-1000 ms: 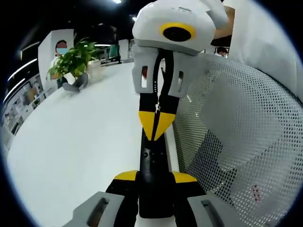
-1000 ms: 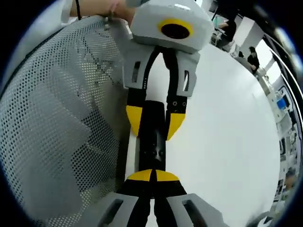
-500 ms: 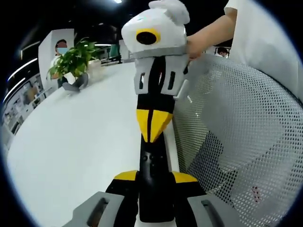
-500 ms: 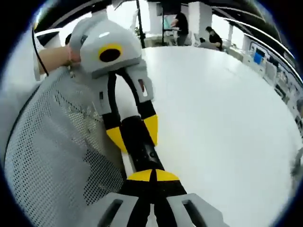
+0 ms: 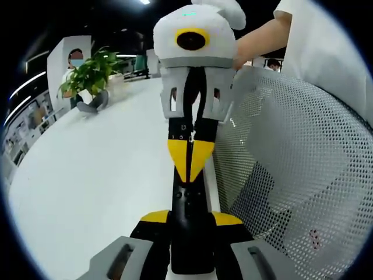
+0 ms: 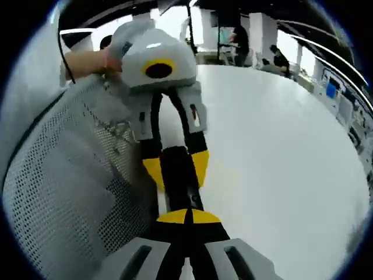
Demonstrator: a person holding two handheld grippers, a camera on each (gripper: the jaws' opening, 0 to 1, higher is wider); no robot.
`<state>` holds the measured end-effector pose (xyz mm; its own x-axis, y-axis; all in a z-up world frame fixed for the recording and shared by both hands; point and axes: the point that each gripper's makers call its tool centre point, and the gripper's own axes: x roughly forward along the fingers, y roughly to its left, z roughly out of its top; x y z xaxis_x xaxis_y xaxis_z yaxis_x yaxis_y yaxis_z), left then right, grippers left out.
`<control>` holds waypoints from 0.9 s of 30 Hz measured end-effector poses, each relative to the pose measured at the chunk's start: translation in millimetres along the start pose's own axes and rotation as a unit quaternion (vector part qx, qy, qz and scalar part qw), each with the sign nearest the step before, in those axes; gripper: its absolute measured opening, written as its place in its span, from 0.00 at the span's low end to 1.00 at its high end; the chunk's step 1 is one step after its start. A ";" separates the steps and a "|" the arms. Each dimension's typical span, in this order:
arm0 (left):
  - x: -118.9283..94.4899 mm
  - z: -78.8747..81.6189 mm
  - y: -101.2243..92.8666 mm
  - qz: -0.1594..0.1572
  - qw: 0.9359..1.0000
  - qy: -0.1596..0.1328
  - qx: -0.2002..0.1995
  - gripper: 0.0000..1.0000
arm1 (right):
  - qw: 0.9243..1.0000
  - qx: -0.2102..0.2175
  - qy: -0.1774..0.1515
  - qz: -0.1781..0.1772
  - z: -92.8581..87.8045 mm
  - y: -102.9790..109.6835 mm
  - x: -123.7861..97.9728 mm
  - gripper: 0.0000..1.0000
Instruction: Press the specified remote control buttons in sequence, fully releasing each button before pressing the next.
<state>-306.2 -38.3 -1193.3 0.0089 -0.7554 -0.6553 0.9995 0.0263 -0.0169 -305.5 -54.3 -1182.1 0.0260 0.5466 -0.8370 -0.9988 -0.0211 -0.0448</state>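
Clamping the black remote [image 5: 187, 219] near its end, the left gripper [image 5: 188, 217] holds it level above the white table [image 5: 87, 175]. Further along, the right gripper [image 5: 190, 166] has its yellow tips drawn narrow to a point on the remote's upper face, apparently on a button. In the right gripper view the left gripper [image 6: 176, 166] straddles the remote [image 6: 180, 181]. A mesh chair back [image 5: 291, 175] stands just beside. I'd press squarely, lift fully off, and keep the remote steady. A potted plant [image 5: 90, 73] sits far off.
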 end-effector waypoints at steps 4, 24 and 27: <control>0.0 -0.1 0.1 0.000 1.000 0.000 0.000 0.26 | 0.999 -0.038 0.032 0.022 -1.5 2.1 0.6 0.00; -0.6 -0.1 -0.5 -0.001 1.000 -0.003 -0.002 0.26 | 0.998 -0.030 0.042 0.019 -3.7 -2.2 -3.1 0.04; -0.7 -0.1 -0.4 -0.001 1.000 -0.003 -0.002 0.26 | 0.999 -0.014 0.038 0.030 -2.9 -0.4 -4.5 0.08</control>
<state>-306.6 -37.8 -1192.9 0.0070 -0.7595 -0.6504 0.9994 0.0269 -0.0207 -305.1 -59.2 -1179.8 -0.0301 0.4782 -0.8778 -0.9970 -0.0764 -0.0075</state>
